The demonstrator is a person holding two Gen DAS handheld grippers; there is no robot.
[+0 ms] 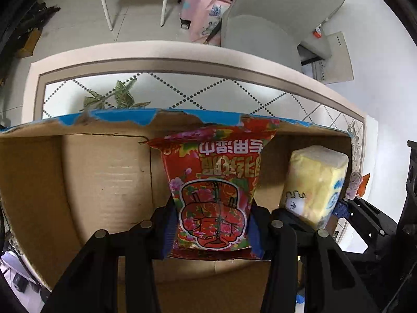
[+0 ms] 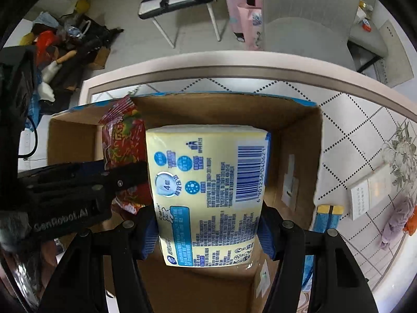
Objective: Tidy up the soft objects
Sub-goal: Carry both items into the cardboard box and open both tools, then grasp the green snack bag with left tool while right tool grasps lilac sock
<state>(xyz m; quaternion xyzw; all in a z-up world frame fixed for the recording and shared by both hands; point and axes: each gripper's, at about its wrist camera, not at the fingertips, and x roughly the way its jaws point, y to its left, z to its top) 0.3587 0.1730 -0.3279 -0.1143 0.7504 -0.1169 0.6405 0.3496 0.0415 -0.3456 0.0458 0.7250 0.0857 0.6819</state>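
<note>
White tiles with dotted lines cover the bench point(image 1: 234, 91), and an open box point(image 1: 104, 177) sits on it. Straight ahead of the left hand-held gripper point(image 1: 211, 224), a red pack point(image 1: 212, 180) is pinched between its fingers, long side pointing away, over the box's middle. Just to its right, the right hand-held gripper point(image 2: 208, 232) squeezes a yellow pack point(image 2: 206, 193) the same way, near the box's right wall. Both packs hang inside the box walls. Left of the red pack the box has lots of free room. The far wall is torn and close ahead.
</note>
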